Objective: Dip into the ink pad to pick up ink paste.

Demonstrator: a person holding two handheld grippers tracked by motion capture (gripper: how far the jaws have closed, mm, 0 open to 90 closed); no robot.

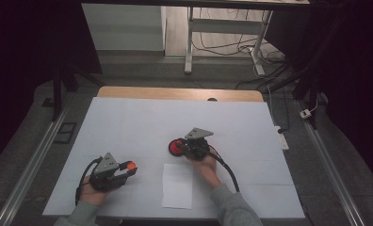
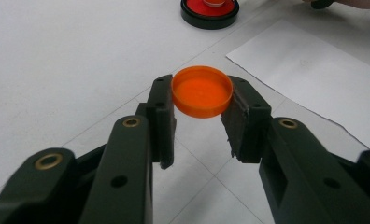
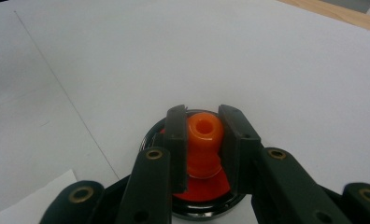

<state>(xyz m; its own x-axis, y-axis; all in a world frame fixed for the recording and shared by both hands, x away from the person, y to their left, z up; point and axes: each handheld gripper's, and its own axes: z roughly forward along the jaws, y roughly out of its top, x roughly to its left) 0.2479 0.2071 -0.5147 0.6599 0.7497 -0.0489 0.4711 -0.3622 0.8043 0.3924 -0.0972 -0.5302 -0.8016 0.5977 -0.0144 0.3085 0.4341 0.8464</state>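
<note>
Left fingers: pads (image 2: 160, 109) pressed against both sides of an orange cap (image 2: 202, 91), which is carried clear of the table with its hollow side facing the left gripper view.
Left gripper (image 1: 128, 170): near the front left of the table, jaws pointing toward the sheet of paper.
Right fingers: pads (image 3: 177, 140) clamped on an orange stamp handle (image 3: 203, 140), one pad on either side of its neck, its round top with a centre hole between them.
Right gripper (image 1: 182, 149): near the table's middle, directly over the ink pad.
Ink pad (image 1: 175, 147): round, red inside a black rim (image 3: 150, 133), under the stamp handle; whether the stamp touches it cannot be told.
Paper (image 1: 177, 186): white sheet lying flat between the two hands, just in front of the ink pad.
Table (image 1: 142, 122): white cover, wooden edge showing at the far side.
</note>
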